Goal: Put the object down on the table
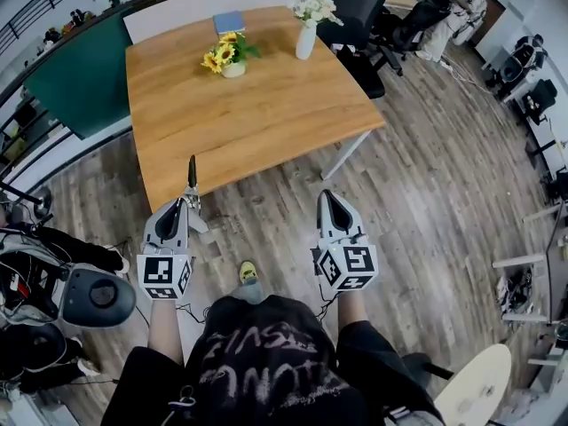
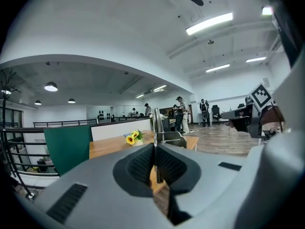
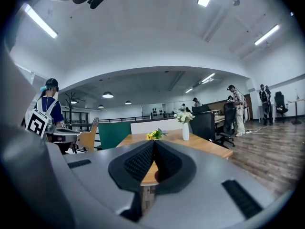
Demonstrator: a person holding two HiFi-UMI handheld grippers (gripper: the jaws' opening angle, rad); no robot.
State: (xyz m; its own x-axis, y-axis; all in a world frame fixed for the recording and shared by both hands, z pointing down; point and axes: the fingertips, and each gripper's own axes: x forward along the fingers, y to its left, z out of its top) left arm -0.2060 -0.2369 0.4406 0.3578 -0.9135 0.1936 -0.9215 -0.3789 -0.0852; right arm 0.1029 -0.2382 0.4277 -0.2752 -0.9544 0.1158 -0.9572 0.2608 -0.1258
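My left gripper [image 1: 185, 204] is shut on a thin metal tool [image 1: 192, 174], whose dark shaft sticks out past the jaws toward the wooden table [image 1: 266, 114]. In the left gripper view the tool [image 2: 156, 123] stands upright between the closed pads, with the table [image 2: 107, 147] ahead and slightly lower. To its right, my right gripper [image 1: 330, 199] is shut with nothing in it. Both grippers hover over the wood floor, a short way in front of the table's near edge. In the right gripper view the closed jaws [image 3: 153, 146] point at the table [image 3: 205, 147].
A sunflower pot [image 1: 229, 56], a white vase of flowers [image 1: 307, 27] and a blue book [image 1: 229, 21] sit at the table's far side. Behind it stand black office chairs [image 1: 355, 7] and, at its left, a green panel [image 1: 75, 82]. Dark equipment [image 1: 89, 295] is at my left.
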